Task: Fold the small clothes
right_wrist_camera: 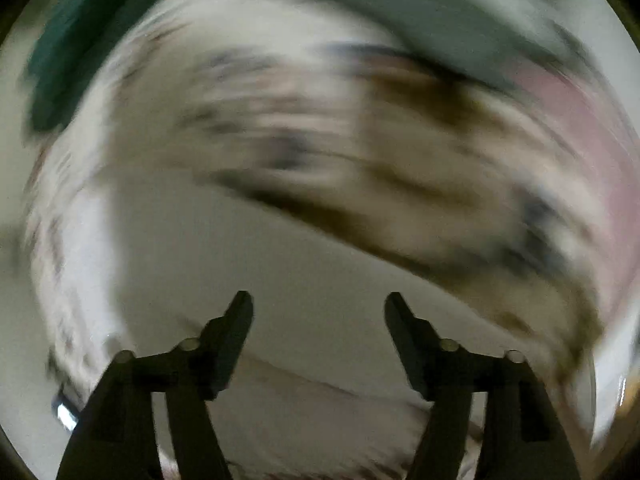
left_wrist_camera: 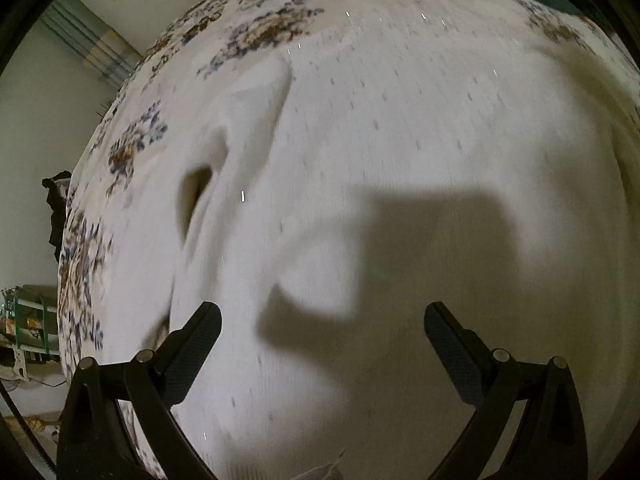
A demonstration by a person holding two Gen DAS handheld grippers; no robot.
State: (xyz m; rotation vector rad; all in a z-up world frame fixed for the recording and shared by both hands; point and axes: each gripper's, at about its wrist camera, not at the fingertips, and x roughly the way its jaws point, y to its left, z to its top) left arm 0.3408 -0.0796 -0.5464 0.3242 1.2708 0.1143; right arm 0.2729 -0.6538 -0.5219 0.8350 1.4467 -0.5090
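On the floral bedsheet (left_wrist_camera: 132, 148), white speckled garment (left_wrist_camera: 400, 140) spread, creased, both grippers' jaws apart.

White garment (left_wrist_camera: 400, 160) lies flat; raised fold (left_wrist_camera: 200, 192) left.

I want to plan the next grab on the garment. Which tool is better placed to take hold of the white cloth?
Left, probably. The left tool hangs open directly over the white dotted knit garment, near its raised fold. The right tool is open too, but its view is motion-blurred.
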